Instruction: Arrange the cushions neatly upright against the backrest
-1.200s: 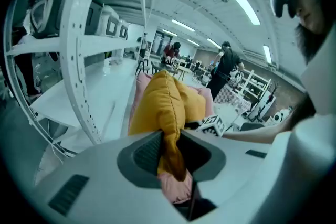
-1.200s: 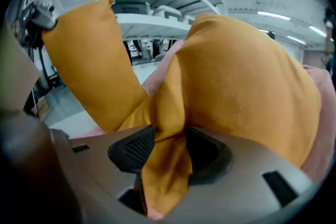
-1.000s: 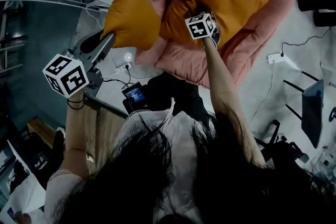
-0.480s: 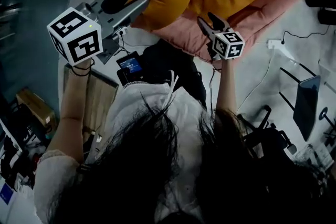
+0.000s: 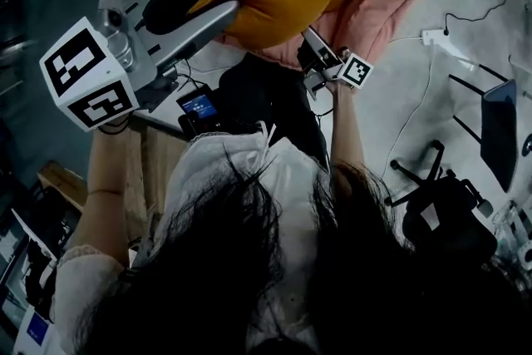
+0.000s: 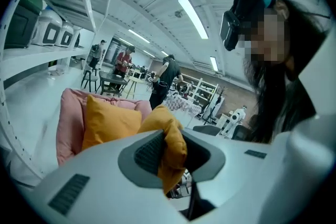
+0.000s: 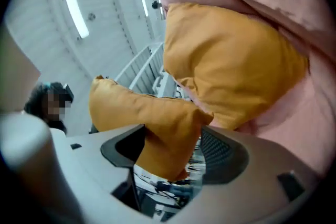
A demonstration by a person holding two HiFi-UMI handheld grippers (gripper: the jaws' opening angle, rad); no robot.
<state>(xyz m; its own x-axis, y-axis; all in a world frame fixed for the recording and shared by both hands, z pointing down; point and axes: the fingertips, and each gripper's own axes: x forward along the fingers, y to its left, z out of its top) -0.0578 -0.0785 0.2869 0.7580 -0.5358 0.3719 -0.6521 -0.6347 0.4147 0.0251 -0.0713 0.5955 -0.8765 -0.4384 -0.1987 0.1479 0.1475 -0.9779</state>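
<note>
Left gripper view: left tool (image 6: 169, 161) pinches cushion (image 6: 169, 134) corner.

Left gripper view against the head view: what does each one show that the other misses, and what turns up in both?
Only the left gripper view shows ceiling lights, people at far tables and the wearer's headset. Only the head view shows the floor, a power strip, an office chair and a marker cube. Both show the left gripper shut on a cushion corner, and the pink seat.
</note>
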